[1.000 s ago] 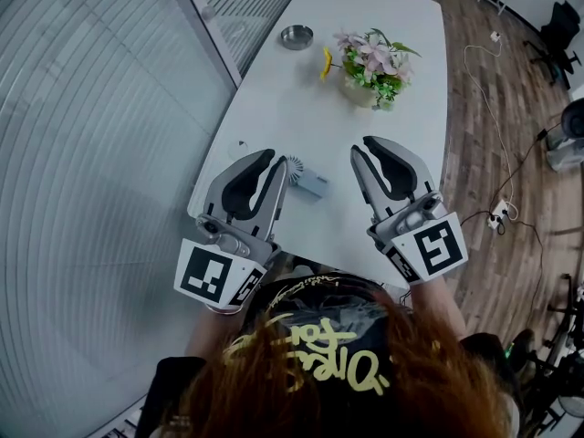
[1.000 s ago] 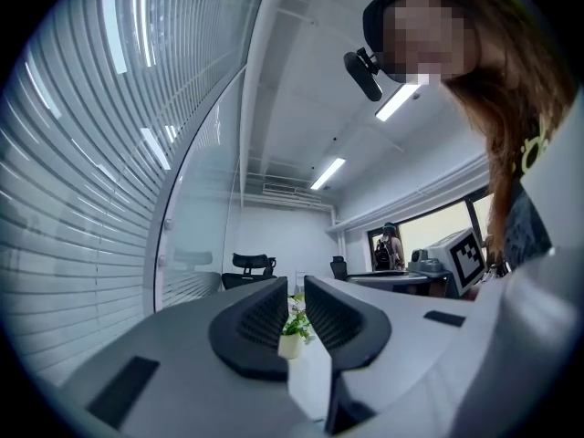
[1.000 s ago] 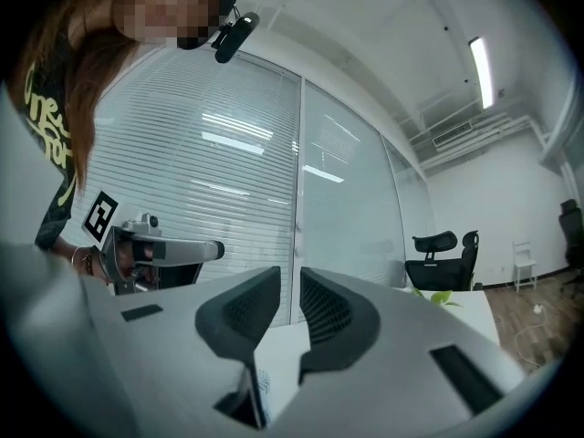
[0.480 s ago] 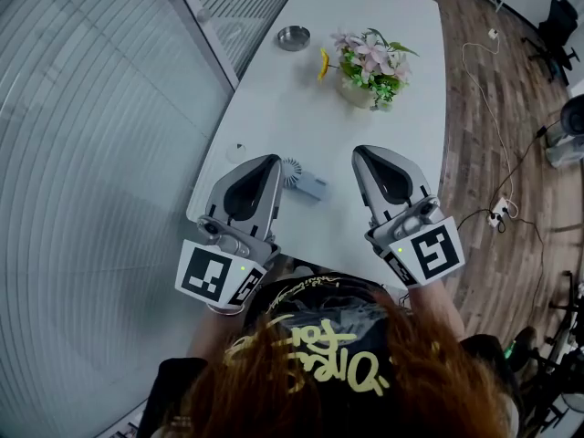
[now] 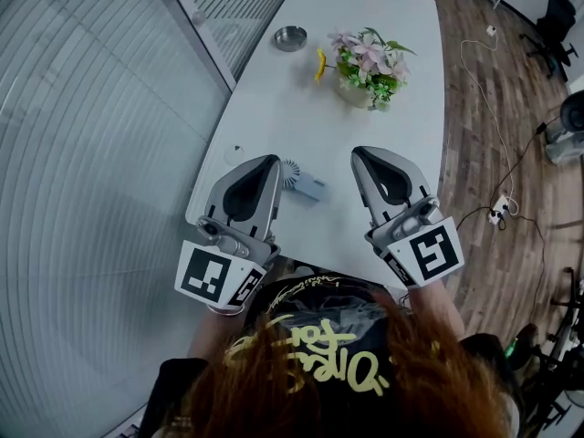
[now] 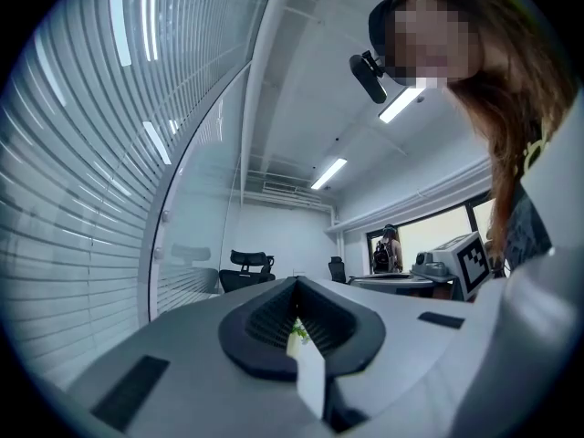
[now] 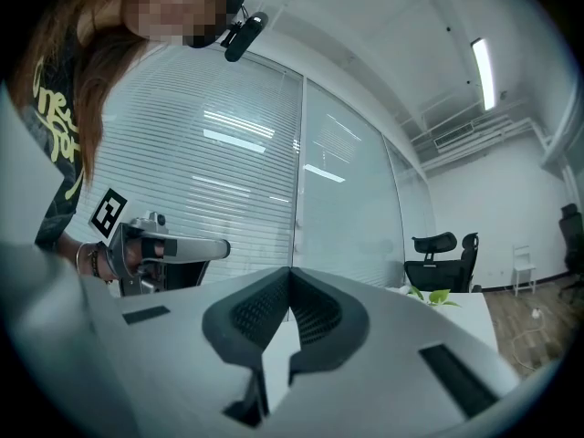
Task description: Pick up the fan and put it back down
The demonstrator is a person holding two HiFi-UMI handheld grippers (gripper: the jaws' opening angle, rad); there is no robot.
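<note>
Head view: fan (image 5: pixel 302 180) beside left tool (image 5: pixel 270 161).

An office meeting room: long white table (image 5: pixel 292 99), glass partition with blinds (image 5: pixel 100 135), swivel chairs (image 6: pixel 246 263), ceiling strip lights (image 6: pixel 327 172).

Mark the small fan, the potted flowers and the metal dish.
small pale fan (image 5: pixel 309 187): head view, its boxy body.
pot of pink flowers (image 5: pixel 369 55): head view, the blooms.
round grey metal dish (image 5: pixel 290 37): head view, its centre.
</note>
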